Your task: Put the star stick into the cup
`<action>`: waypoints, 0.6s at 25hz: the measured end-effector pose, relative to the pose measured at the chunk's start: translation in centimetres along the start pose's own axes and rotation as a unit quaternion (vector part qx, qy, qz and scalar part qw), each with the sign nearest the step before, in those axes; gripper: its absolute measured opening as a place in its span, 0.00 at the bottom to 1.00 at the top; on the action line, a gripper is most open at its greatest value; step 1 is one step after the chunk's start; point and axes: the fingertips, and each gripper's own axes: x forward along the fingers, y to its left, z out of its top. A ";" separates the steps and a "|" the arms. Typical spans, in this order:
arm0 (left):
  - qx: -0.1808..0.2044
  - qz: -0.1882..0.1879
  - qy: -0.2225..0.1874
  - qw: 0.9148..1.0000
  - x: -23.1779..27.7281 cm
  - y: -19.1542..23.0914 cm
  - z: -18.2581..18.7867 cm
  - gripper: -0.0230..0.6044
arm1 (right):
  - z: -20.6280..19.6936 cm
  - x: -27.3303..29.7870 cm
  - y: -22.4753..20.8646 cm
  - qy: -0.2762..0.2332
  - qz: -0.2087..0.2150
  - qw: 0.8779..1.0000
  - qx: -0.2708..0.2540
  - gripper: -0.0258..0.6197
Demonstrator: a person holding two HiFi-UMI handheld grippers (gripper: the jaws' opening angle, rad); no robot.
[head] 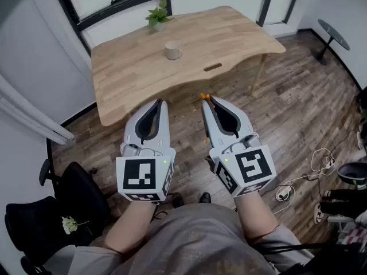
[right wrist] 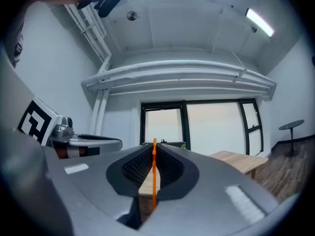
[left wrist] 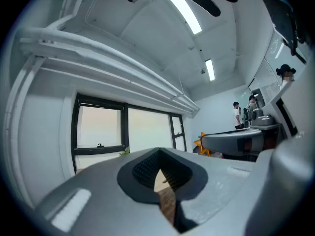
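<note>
The thin orange star stick is pinched tight in the right gripper, above the brown wood floor. The left gripper is closed on nothing. The small beige cup sits at 12 o'clock on the pale wooden table, with a little green plant at its 11 o'clock. The left gripper view shows the star end. The right gripper view shows just the stick.

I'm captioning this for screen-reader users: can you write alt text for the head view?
Seen from above, the right hand-held gripper holds an orange star stick in shut jaws, short of a wooden table where a cup stands. The left hand-held gripper beside it is shut and empty.
</note>
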 end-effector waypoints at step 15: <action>0.006 0.001 0.018 1.000 2.3 -5.3 -1.0 0.04 | -0.6 -2.5 -5.1 -0.002 0.012 1.000 0.026 0.11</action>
